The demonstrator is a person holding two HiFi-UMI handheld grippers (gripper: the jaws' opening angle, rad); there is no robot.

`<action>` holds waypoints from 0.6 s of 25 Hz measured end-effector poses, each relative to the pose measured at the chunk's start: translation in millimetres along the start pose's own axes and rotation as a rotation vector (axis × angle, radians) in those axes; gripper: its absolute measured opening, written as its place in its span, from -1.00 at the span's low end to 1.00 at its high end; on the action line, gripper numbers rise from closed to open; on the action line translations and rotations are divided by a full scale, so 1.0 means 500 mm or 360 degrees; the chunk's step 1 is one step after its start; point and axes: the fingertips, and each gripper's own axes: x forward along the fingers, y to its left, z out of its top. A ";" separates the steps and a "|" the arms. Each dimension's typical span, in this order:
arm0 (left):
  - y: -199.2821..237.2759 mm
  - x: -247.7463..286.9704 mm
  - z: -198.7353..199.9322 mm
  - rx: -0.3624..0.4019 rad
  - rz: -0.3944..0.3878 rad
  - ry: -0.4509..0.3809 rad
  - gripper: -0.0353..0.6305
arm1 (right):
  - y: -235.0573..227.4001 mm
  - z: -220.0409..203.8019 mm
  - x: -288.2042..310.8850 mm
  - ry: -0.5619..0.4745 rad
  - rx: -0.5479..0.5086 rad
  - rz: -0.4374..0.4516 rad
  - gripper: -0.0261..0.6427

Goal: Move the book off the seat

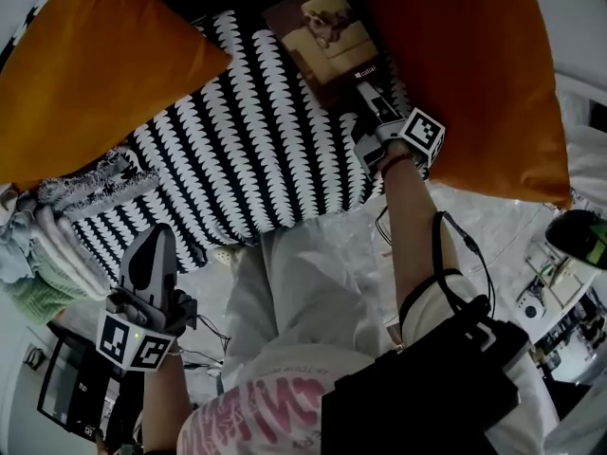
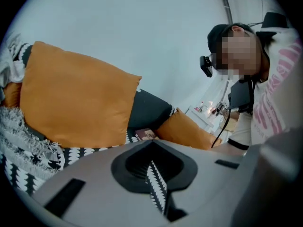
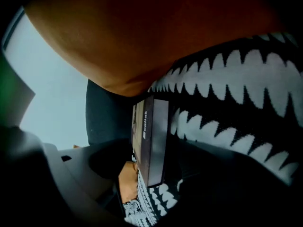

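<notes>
Across the seat (image 1: 247, 131): a black-and-white patterned cover runs from near to far, and the task's thing lies on it at the far end.
Orange cushions: one fills the far left (image 1: 85, 64) and one the far right (image 1: 474, 74), with a strip of cover bare between them.
Folded throws (image 1: 57, 226): piled at the near left edge, well apart from my work.
Book (image 1: 322, 41): it lies flat at the far end between the cushions, its right side close against the right cushion. It is not yet off the seat.
Right gripper (image 1: 368, 98): I have it at the book's near right corner. Its jaws are spread as wide as they go and the book's edge stands between them. I see neither pad pressing on it, so nothing is gripped yet.
Left gripper (image 1: 156, 240): it hangs at the near left, off the seat's near edge, jaws pressed together on nothing, and it plays no part for now.
Step in hand: I judge this to be the grasp, lined up but not made.
Next move: I would close the right jaws squarely on the book's edge, then lift and draw it toward me, clear of the right cushion. A one-corner pinch may let the book droop or twist, so I would want the edge well in between the jaws first.
</notes>
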 end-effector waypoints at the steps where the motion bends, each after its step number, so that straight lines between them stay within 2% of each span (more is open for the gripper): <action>1: -0.005 -0.002 -0.006 -0.0043 -0.0007 -0.0002 -0.91 | 0.008 0.002 -0.011 -0.0003 -0.0002 0.0004 0.06; 3: -0.016 -0.007 -0.018 -0.0091 -0.0035 0.0017 -0.91 | 0.018 0.009 -0.027 -0.0038 0.0004 -0.0013 0.06; 6: -0.005 -0.016 -0.020 -0.0078 -0.0055 0.0032 -0.91 | 0.007 0.019 -0.006 -0.0110 0.0039 -0.0072 0.06; 9: 0.005 -0.018 -0.032 -0.0108 -0.0049 0.0000 -0.91 | 0.000 0.035 0.003 -0.0125 -0.0005 -0.0118 0.06; 11: 0.011 -0.013 -0.043 -0.0116 -0.0039 -0.0009 -0.91 | -0.020 0.050 -0.002 -0.0140 -0.0027 -0.0165 0.06; 15: -0.008 -0.014 -0.043 -0.0104 0.0024 0.0015 -0.91 | -0.048 0.061 -0.007 -0.0130 0.0033 -0.0207 0.06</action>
